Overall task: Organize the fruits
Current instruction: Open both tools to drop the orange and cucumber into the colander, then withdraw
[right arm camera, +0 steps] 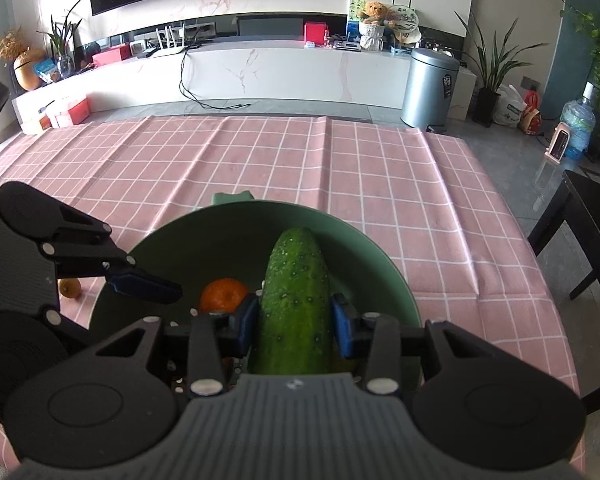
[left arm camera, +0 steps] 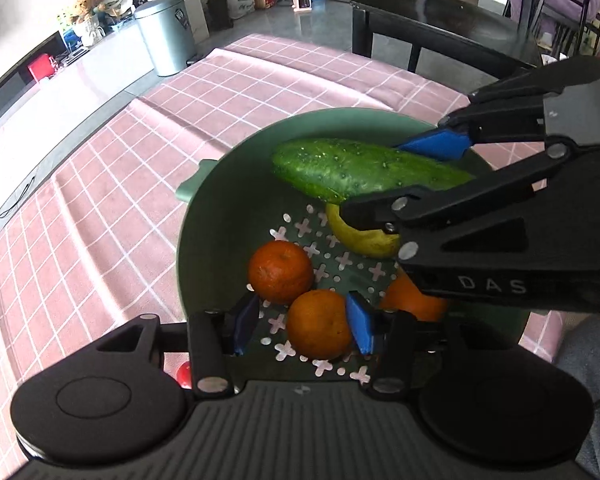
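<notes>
A green colander bowl (left arm camera: 220, 184) sits on the pink checked tablecloth; it also shows in the right wrist view (right arm camera: 388, 276). My right gripper (right arm camera: 294, 324) is shut on a green cucumber (right arm camera: 296, 300) and holds it over the bowl; the cucumber also shows in the left wrist view (left arm camera: 356, 170). My left gripper (left arm camera: 302, 326) is open over the bowl, its pads on either side of an orange (left arm camera: 319, 330) without clearly pressing it. Another orange (left arm camera: 280, 272), a third orange (left arm camera: 408, 298) and a yellow fruit (left arm camera: 360, 236) lie in the bowl.
A small red fruit (left arm camera: 185, 374) lies on the cloth by the bowl's near left. A yellow-brown fruit (right arm camera: 70, 287) lies left of the bowl in the right wrist view. A black table (left arm camera: 440, 20) and a metal bin (left arm camera: 166, 34) stand beyond the cloth.
</notes>
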The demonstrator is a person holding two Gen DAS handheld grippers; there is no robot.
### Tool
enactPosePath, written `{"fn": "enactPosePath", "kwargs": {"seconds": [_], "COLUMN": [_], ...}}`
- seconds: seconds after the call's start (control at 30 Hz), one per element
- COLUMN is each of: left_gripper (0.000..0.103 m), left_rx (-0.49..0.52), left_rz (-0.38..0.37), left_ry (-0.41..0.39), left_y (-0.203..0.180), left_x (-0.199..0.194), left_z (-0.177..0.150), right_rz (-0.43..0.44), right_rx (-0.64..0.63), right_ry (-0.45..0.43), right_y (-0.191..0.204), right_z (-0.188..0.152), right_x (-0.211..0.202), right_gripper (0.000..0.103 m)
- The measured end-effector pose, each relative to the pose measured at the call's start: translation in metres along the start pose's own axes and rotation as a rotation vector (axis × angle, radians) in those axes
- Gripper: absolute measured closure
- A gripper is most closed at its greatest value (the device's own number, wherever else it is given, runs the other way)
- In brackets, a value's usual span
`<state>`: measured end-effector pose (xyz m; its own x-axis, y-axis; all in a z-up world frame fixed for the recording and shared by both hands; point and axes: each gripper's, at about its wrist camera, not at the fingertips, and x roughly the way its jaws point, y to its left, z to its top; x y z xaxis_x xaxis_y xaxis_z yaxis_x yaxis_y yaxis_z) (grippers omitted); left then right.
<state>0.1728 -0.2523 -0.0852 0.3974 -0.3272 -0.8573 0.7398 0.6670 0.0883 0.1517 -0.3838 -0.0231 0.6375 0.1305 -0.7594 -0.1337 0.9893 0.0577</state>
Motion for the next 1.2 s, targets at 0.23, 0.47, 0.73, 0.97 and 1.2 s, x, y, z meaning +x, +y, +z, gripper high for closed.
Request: {"fn": "enactPosePath", "kwargs": {"seconds": [0.23,0.47,0.73,0.97,1.2], "left_gripper": [0.037,0.037,0.035,0.035,0.035], "left_rx": [-0.062,-0.153,-0.263,-0.361,-0.439], "left_rz": [-0.008,0.026,0.094,0.120,0.130], "left_ry": [-0.076,-0.127,-0.113,-0.103,-0.101], "left_y": [0.011,0.029,0.046,0.064,0.083], "left_x": [-0.033,-0.080,-0.123,-0.148,-0.158], "left_z": [-0.005,-0.044,-0.112,-0.160,-0.191], "right_rz": [0.010,0.024,0.063,0.087,0.085], "right_rx": [0.020,0.076,-0.007,-0.046,-0.070], "right_ry": [-0.019,-0.059,-0.108,-0.108,-0.082], "right_y": [0.007,0.019,0.076,0.117,0.148], "right_z": [0.002,-0.007,-0.031,-0.040,-0.048], "right_x": [-0.014,-0.049,-0.084,-0.092,-0.085], "right_gripper": [0.059,0.058,0.058,0.058,0.059]}}
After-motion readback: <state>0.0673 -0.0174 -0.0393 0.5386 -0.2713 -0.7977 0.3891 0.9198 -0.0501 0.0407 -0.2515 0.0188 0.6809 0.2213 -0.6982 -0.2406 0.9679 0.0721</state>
